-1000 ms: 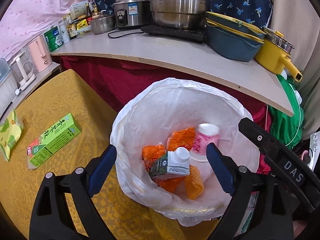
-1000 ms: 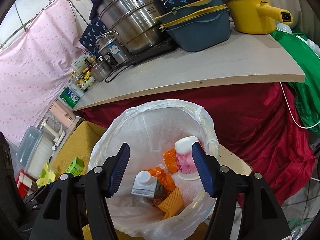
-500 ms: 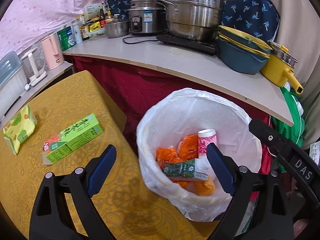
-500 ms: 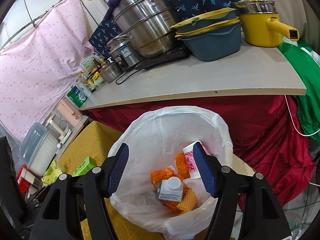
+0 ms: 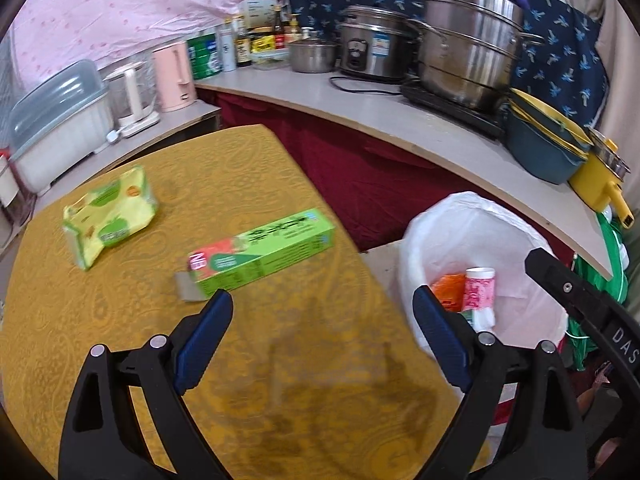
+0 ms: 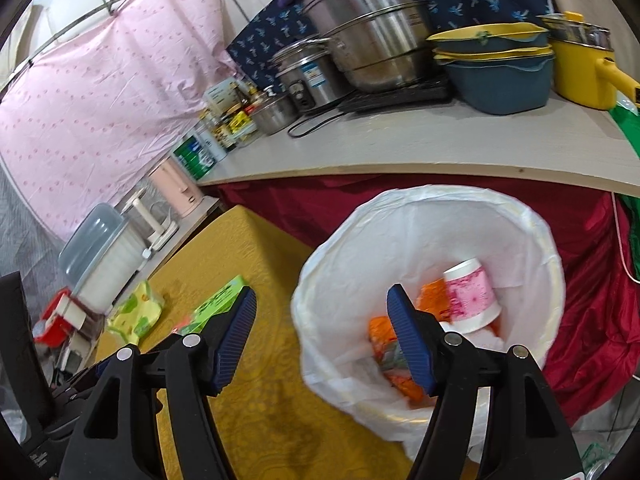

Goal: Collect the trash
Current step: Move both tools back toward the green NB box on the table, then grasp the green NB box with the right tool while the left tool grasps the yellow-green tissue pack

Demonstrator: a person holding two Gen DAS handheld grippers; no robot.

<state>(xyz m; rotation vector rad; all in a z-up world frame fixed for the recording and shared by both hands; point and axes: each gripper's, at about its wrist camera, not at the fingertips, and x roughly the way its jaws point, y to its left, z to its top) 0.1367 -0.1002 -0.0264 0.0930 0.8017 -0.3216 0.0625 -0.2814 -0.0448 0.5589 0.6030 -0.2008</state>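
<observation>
Left wrist view: left gripper [image 5: 322,316] and right gripper [image 6: 322,312] both agape, empty, over yellow tablecloth [image 5: 120,320].

The letters "DAS" stand in white on the black arm [image 5: 592,316] at the right edge of the left wrist view; more may follow beyond the edge. The green box [image 5: 262,252] on the yellow cloth carries large dark Chinese characters along its top face, too blurred to read, and white letters that look like "NB" on its red end. The rice cooker [image 5: 370,48] on the worktop bears a blue-and-white sticker, its print too small to read. The bottles and jars [image 5: 260,40] behind it have yellow and white labels, none legible. The green-and-yellow pack [image 5: 110,216] shows no readable print.
</observation>
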